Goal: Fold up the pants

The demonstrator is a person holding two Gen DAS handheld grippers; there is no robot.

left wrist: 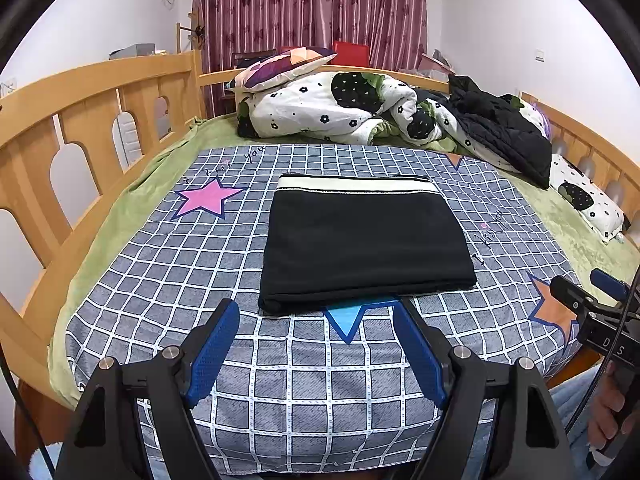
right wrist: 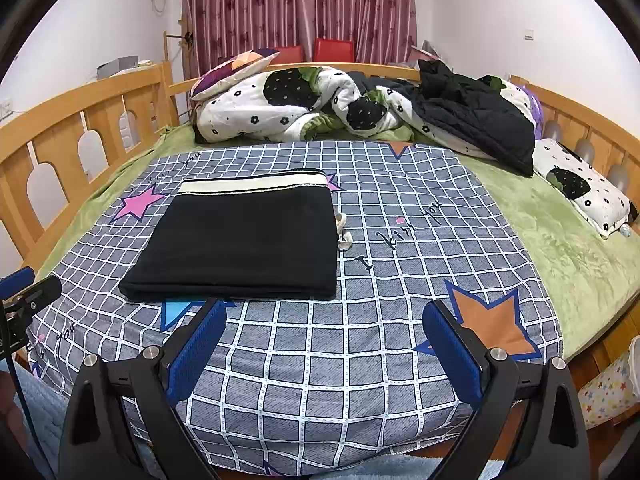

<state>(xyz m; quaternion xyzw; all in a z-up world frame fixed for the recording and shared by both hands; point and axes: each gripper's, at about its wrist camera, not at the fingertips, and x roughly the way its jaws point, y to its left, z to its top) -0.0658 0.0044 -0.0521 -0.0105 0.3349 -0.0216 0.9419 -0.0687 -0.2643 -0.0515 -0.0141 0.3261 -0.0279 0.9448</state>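
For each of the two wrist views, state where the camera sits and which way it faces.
Left wrist: on the left gripper, looking down-forward over the bed at the folded black pants; the right gripper and a hand show at right.
Right wrist: on the right gripper, facing likewise; pants left of centre, left gripper at left edge.
Shared: pants, checked sheet, quilt, curtain.

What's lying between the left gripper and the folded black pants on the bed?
Only the checked sheet with the tip of a blue star print; no loose object. The left wrist view shows the left gripper open, just short of the pants.
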